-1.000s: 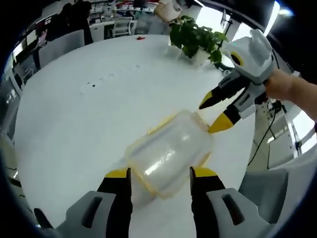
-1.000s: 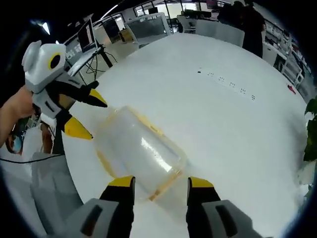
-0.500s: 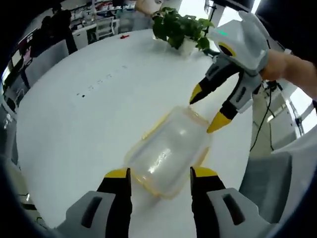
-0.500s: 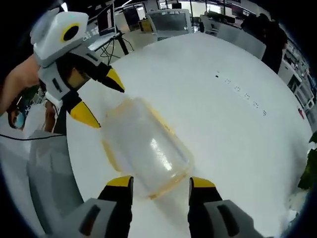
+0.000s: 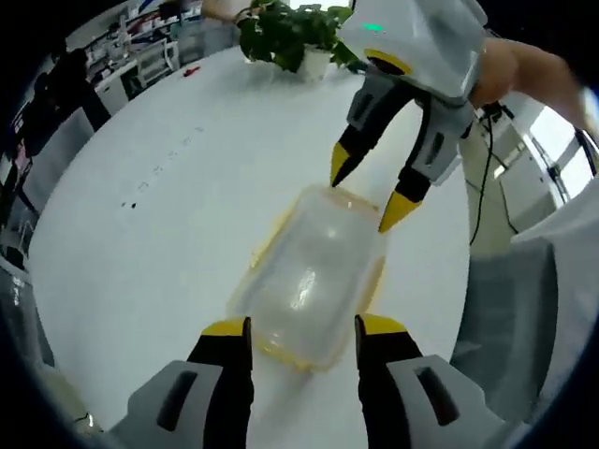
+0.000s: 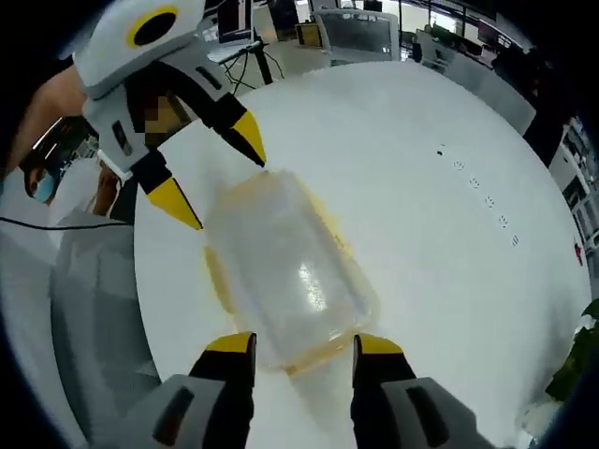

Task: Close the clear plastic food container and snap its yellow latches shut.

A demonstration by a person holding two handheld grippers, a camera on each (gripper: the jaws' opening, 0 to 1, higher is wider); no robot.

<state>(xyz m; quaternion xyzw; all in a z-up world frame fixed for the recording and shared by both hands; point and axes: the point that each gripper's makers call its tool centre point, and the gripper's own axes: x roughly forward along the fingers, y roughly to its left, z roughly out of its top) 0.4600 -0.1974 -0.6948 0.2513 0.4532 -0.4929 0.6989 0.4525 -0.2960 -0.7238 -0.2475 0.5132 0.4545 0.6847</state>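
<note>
right, left gripper (image 5: 301, 329) first: its two yellow-tipped jaws rise at six o'clock in the left gripper view, spread wide and released, and the near end of the clear plastic food container (image 5: 314, 276) sits in the gap between them. whether the tips touch its sides, i cannot tell. the container lies on the white round table (image 5: 168, 215), lid on top, running from the jaws up toward one o'clock, a yellow rim showing along its edges. yellow latches (image 5: 267, 236) show as a thin strip on the ten o'clock side; whether they are snapped down is too blurred to say. at the far end the right gripper (image 5: 367, 201) comes down from one o'clock, jaws parted and gripping nothing, tips astride that end. beyond it, at twelve o'clock, a potted plant (image 5: 290, 33) stands on the table's far edge.

over in the right gripper view, same story mirrored: the right gripper (image 6: 292, 344) straddles the near end of the container (image 6: 285, 267) with parted jaws, and the left gripper (image 6: 217, 187) reaches in from eleven o'clock, tips apart at the far end. a grey chair (image 6: 70, 309) stands off the table at nine o'clock.
</note>
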